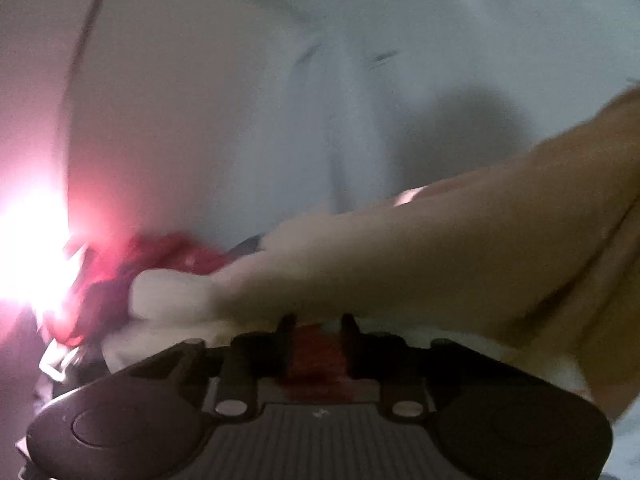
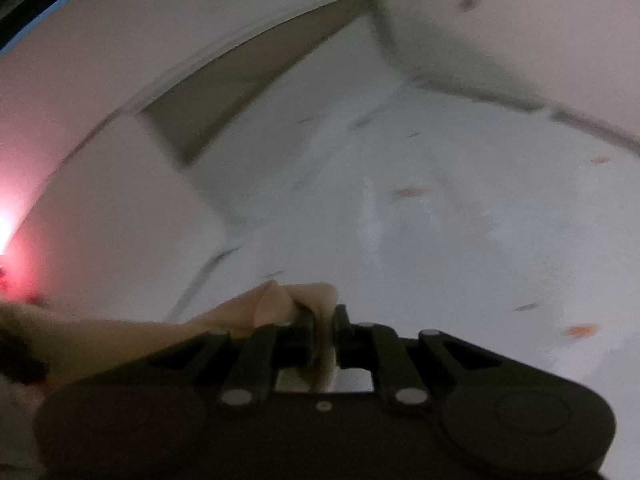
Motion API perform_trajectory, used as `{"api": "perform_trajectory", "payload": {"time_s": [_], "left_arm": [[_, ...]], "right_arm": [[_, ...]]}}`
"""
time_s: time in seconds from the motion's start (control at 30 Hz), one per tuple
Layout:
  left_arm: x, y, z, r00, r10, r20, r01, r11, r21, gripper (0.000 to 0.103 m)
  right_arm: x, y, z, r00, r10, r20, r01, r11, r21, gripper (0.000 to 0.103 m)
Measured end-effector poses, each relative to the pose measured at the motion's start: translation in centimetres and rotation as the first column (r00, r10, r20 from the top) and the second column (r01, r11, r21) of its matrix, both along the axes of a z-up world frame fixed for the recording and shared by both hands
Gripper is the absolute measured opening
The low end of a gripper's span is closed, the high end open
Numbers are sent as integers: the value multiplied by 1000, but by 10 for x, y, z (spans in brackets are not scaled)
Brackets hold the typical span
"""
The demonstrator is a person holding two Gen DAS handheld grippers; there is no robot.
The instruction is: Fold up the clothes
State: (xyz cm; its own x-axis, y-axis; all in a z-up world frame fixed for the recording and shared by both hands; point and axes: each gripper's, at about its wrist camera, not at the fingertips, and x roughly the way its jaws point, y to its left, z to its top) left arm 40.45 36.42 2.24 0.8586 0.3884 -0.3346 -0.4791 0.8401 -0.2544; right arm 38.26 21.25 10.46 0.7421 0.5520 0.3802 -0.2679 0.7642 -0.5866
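A beige, soft cloth garment [image 1: 440, 248] is seen stretched across the left wrist view, running from the right edge down toward the left claw [image 1: 316, 324]. The jaws of that claw are drawn close together; red material is visible in the narrow gap between them, but whether that is cloth or part of the device cannot be told, so a grip on the garment is not confirmed. A blurred red object [image 1: 132, 264] lies beside a strong pink glare at the left edge and cannot be identified.

In the right wrist view the right claw [image 2: 322, 320] is nearly closed, and a bunched edge of the same beige garment [image 2: 280, 304] is pinched between its fingers, the fabric trailing off to the left. Beneath lies a pale white surface [image 2: 460, 240] with small orange and grey marks.

The garment is judged to be held up and spread between the two claws, so the fold appears to be in an early or middle stage. No finished, flat-lying fold is shown; laying down and squaring off are judged to remain.
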Motion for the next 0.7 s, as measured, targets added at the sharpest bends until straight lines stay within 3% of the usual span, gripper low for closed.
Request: {"api": "perform_trajectory", "payload": {"time_s": [0.1,0.2,0.27,0.33,0.37,0.4,0.43,0.47,0.5,0.53,0.57,0.6,0.63,0.7], "left_arm": [[-13,-77,26,992,-120,29,118,991,64,22],[-32,-155,31,965,-263,-2,262,964,46,22],[-39,-196,21,930,-364,-51,364,931,-14,22],[-47,-240,-8,878,-451,-163,440,892,-99,23],[-51,-262,-24,844,-488,-221,467,873,-143,23],[-55,-284,-40,805,-525,-276,490,851,-189,23],[-60,-302,-55,770,-547,-329,499,837,-225,23],[-64,-319,-70,733,-562,-383,498,827,-261,23],[-68,-336,-84,688,-580,-436,496,814,-302,23],[-70,-349,-95,649,-597,-471,493,802,-337,24],[-65,-356,-97,635,-604,-483,491,797,-351,25],[-55,-359,-95,634,-602,-485,488,798,-354,32],[-45,-363,-92,633,-601,-488,484,799,-356,36],[-37,-371,-89,633,-594,-496,485,804,-344,46]], "right_arm": [[-27,-75,26,998,-63,11,62,994,87,10],[-57,-161,32,986,-159,-42,163,977,134,10],[-77,-222,26,964,-233,-127,250,958,138,10],[-91,-285,10,910,-317,-266,356,928,112,11],[-94,-316,-6,854,-374,-362,427,901,75,12],[-97,-344,-22,774,-434,-462,496,868,17,14],[-97,-372,-41,666,-491,-561,560,827,-60,20],[-94,-399,-65,517,-543,-661,608,777,-162,27],[-94,-420,-87,388,-566,-728,629,739,-240,27],[-99,-443,-108,276,-575,-770,649,703,-291,27],[-108,-462,-123,201,-572,-795,674,670,-312,31],[-117,-478,-131,142,-551,-822,693,648,-315,34],[-123,-491,-137,104,-514,-851,704,643,-303,38],[-130,-506,-143,107,-457,-883,706,660,-257,45]]}}
